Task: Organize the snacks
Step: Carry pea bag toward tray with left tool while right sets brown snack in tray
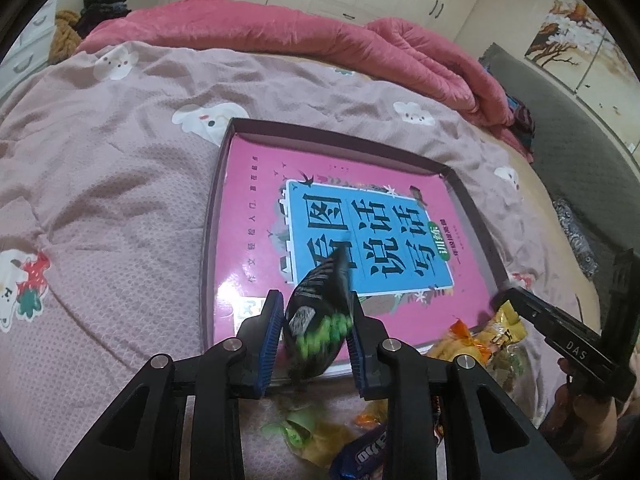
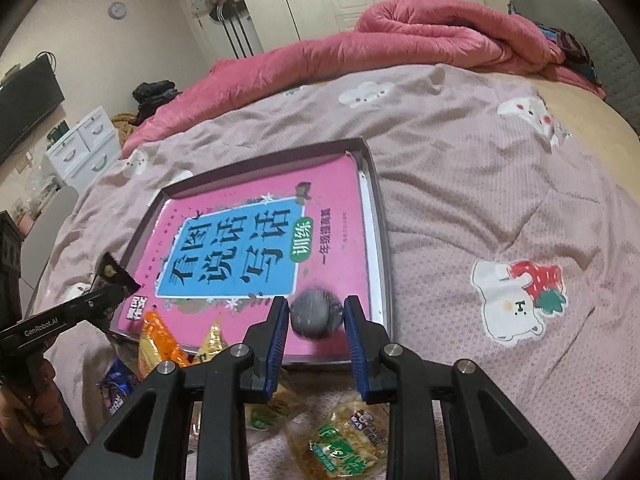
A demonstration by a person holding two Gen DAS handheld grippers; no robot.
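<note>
Tilting steeply down over the bed [image 1: 100, 200], we clamp our left gripper [image 1: 314, 334] on a black snack packet with green lettering [image 1: 320, 320], its long axis running away from us, its serrated end over the near edge of the dark tray [image 1: 208, 240] lined with a pink book cover [image 1: 256, 216]. Our right gripper [image 2: 316, 318], pitched alike, pinches a round grey snack [image 2: 314, 316] above the tray's near right corner. Loose snacks [image 2: 336, 440] lie on the bed's near edge.
</note>
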